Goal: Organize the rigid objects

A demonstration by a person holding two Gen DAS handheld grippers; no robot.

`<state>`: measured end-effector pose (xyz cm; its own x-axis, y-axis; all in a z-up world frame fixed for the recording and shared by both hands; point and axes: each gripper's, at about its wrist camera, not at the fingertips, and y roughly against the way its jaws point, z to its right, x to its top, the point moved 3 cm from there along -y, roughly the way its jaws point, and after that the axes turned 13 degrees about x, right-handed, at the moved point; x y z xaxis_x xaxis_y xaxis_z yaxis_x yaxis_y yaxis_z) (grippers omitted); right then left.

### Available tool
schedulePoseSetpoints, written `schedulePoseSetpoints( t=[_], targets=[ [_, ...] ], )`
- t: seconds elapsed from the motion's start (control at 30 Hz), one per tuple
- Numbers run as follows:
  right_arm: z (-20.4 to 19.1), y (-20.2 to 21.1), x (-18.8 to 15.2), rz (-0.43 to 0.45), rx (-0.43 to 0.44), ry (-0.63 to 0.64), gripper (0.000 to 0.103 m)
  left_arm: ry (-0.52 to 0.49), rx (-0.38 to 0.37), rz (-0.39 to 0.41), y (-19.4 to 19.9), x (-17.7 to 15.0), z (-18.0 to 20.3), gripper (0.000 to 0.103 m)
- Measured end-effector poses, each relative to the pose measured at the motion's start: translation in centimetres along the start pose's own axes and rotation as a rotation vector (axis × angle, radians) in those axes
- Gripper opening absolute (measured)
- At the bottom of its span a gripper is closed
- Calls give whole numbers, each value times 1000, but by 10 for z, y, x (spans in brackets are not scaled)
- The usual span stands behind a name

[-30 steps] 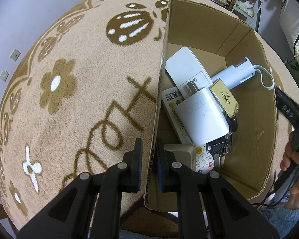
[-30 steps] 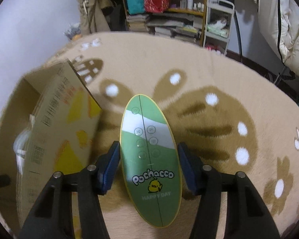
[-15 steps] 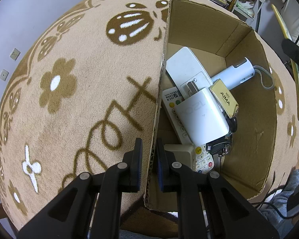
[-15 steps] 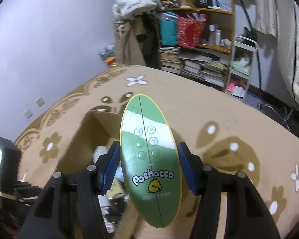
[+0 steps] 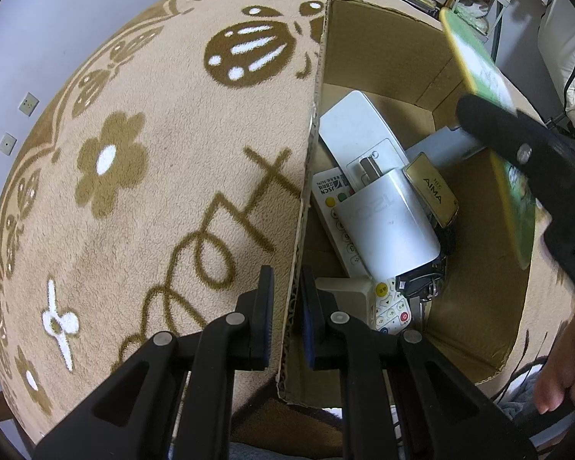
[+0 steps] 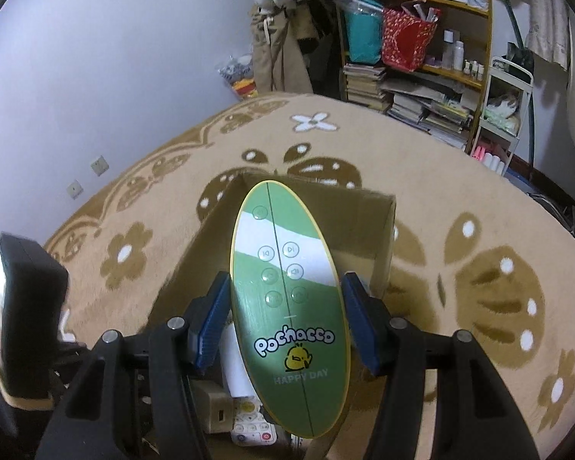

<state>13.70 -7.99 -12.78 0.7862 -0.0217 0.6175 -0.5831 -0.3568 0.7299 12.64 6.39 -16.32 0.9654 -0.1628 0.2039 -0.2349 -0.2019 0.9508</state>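
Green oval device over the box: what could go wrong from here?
1. The green oval device is gripped only by its thin edges in the right gripper; it could pivot or slip out.
2. The cardboard box already holds a stacked pile, with the white charger on top; a drop could knock or scratch it.
3. The left gripper pinches only the box's thin wall, which may flex if the device bumps it.

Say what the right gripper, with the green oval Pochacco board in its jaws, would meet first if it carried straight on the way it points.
Probably the far inner wall of the cardboard box: the right gripper points down over the open box, and the green Pochacco board leads. Depth is unclear, so the board's tip might land among the remotes instead.
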Motion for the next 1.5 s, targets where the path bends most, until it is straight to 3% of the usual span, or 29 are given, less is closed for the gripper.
schedulePoseSetpoints(
  t=[0.67,0.77,1.03,1.23,1.5],
  targets=[
    [-4,18,-10,0,-8,-22,63,15,8,46,16,-2,-2,13],
    [-5,30,-9,16,-25,-27,76,21,7,75,26,-2,-5,13],
    [-1,70,-13,66,-73,-52,90,45,28,200,65,-6,-16,22],
    [1,103,-24,113,-132,-79,102,21,59,299,97,-25,-16,41],
    [0,144,-42,149,-180,-84,103,-28,89,414,129,-56,-9,73]
  ],
)
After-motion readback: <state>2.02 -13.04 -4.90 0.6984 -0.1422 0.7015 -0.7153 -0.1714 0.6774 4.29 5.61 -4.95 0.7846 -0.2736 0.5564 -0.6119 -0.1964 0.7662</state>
